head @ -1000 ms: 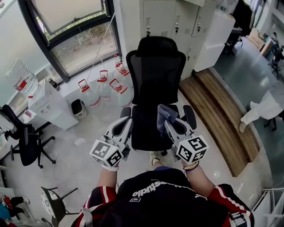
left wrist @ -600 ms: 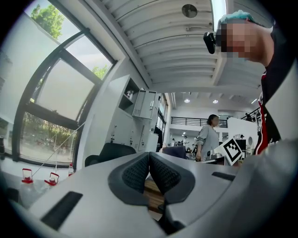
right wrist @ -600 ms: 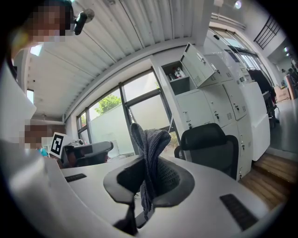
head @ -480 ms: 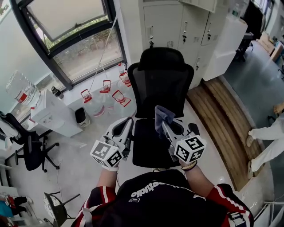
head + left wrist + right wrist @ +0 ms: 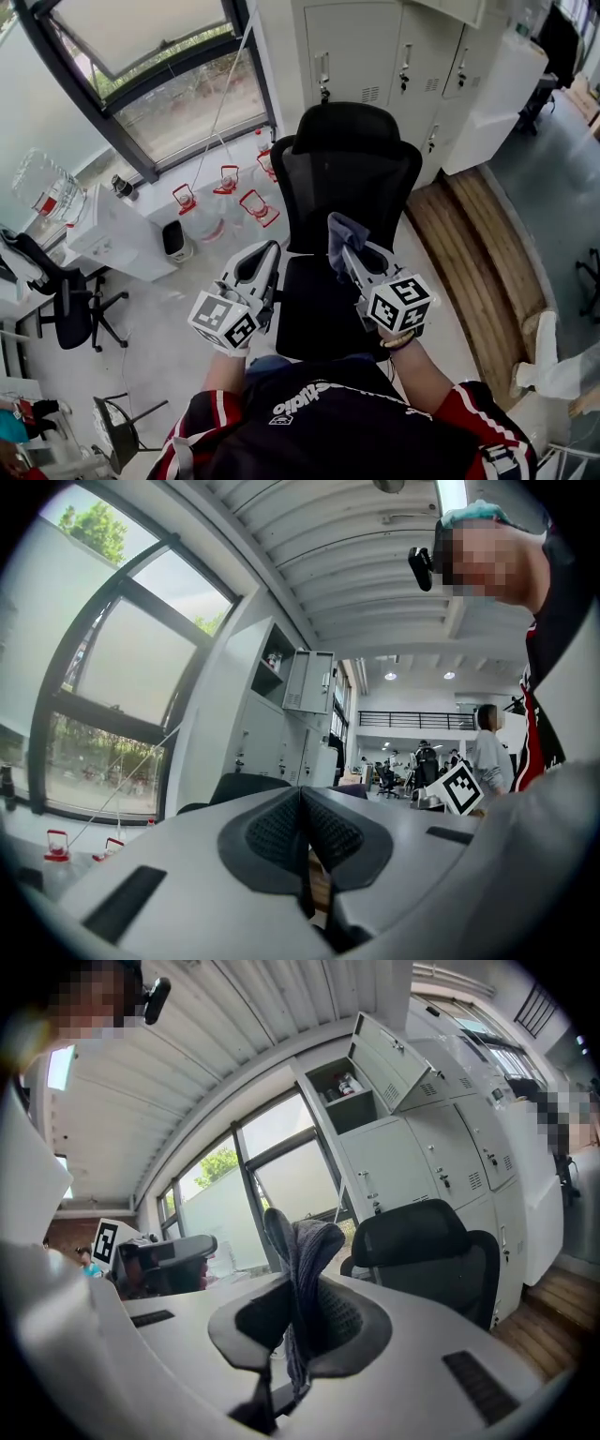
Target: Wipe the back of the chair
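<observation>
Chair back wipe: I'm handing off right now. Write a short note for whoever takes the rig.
Right tool: shut on the grey cloth, cloth end sticking up past the tips.
Left tool: shut, nothing in it, held level beside the right one.
Black office chair: just ahead, seat towards the tools; cloth looks short of its back.
Done: cloth in grip.
Left: bring the cloth onto the back and wipe it.

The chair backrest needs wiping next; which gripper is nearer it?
Right. In the head view the right gripper, shut on the cloth, overlaps the lower edge of the backrest; the left gripper sits lower, left of it.
</observation>
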Demonstrator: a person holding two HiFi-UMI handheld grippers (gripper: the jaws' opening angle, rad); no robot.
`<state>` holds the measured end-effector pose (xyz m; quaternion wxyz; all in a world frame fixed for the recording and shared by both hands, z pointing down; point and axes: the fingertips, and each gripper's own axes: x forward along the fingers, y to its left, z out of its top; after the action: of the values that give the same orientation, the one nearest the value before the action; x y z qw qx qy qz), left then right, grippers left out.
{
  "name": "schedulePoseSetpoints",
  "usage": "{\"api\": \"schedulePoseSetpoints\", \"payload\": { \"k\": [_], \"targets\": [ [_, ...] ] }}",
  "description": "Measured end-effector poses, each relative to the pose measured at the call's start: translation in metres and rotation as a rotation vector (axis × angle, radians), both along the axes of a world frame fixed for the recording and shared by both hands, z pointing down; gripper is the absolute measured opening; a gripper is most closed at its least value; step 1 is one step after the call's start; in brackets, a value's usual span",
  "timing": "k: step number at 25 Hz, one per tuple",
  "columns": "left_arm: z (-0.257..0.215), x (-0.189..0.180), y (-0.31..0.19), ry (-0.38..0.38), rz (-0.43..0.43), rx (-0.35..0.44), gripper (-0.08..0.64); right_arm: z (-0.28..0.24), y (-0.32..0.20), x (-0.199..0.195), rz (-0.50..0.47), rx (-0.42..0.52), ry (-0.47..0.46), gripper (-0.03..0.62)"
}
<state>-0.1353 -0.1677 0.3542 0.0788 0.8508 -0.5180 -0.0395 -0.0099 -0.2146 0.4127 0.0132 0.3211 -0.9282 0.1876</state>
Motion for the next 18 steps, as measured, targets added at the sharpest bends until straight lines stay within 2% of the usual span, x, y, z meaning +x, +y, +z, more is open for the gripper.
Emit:
{"api": "schedulePoseSetpoints", "payload": {
  "k": [9,18],
  "targets": [
    [0.013,-0.025,-0.038,-0.007,0.009,-0.020,0.025,0.030,-0.049,-0.044,-0.011,-0.029,0.021,0.060],
    [0.017,-0.077,-0.084,-0.007,0.055,-0.029,0.024,0.056,-0.103,-0.114,0.009,-0.072,0.005,0.060]
  ]
}}
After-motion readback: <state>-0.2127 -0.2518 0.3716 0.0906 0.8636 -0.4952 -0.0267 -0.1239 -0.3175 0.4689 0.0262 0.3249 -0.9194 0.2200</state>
